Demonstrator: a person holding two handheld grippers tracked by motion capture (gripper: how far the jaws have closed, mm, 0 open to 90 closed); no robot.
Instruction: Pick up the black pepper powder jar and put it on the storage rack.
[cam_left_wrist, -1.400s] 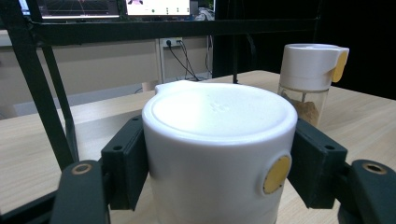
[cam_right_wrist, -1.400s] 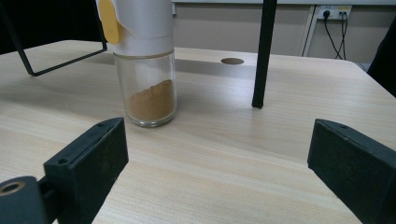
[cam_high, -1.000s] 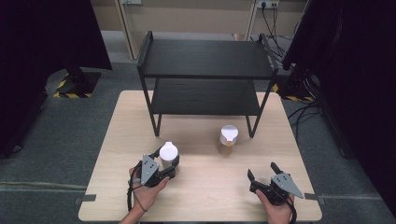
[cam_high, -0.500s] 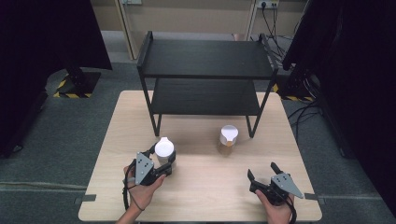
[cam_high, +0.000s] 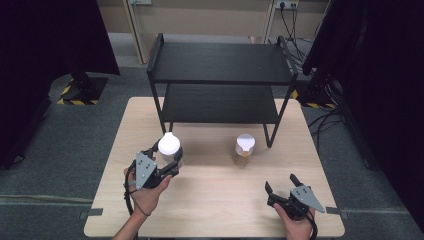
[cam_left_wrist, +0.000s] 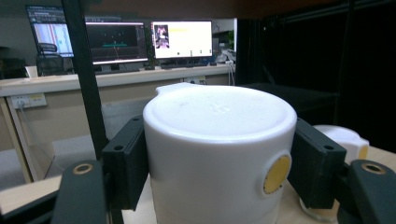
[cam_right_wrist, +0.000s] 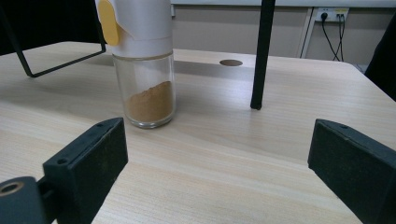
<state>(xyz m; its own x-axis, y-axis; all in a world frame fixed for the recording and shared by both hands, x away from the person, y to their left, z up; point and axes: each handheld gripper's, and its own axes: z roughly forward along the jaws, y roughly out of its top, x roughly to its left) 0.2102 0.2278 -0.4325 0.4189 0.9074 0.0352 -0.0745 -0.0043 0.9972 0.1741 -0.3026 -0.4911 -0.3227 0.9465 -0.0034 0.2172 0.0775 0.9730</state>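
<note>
1. A white-capped jar (cam_high: 169, 146) is gripped by the left gripper (cam_high: 167, 162) near the front left of the wooden table (cam_high: 210, 210), just in front of the black two-tier shelf (cam_high: 220, 75).
2. In the left gripper view the black pads (cam_left_wrist: 126, 168) are seen pressed against both sides of the white cap (cam_left_wrist: 219, 154), so the hold is taken on the cap rather than on the glass below it.
3. Whether the jar's base is clear of the table cannot be told from these views.
4. The right gripper (cam_high: 285, 192) rests near the front right corner with its jaws spread wide and nothing between them.
5. A second jar (cam_high: 244, 150), with the same white cap and a yellow tab, stands on the table near the shelf's right front leg (cam_high: 267, 132); brown powder is seen filling its lower part in the right gripper view (cam_right_wrist: 149, 105).
6. The held jar is judged rigid and fairly light, with a smooth plastic cap that could slip under a loose grip.
7. The glass body is judged fragile, so a knock against the shelf frame is to be avoided.
8. A hold on the cap depends on the cap being seated firmly; a grip lower on the glass would be judged safer if the jar is to be carried far.
</note>
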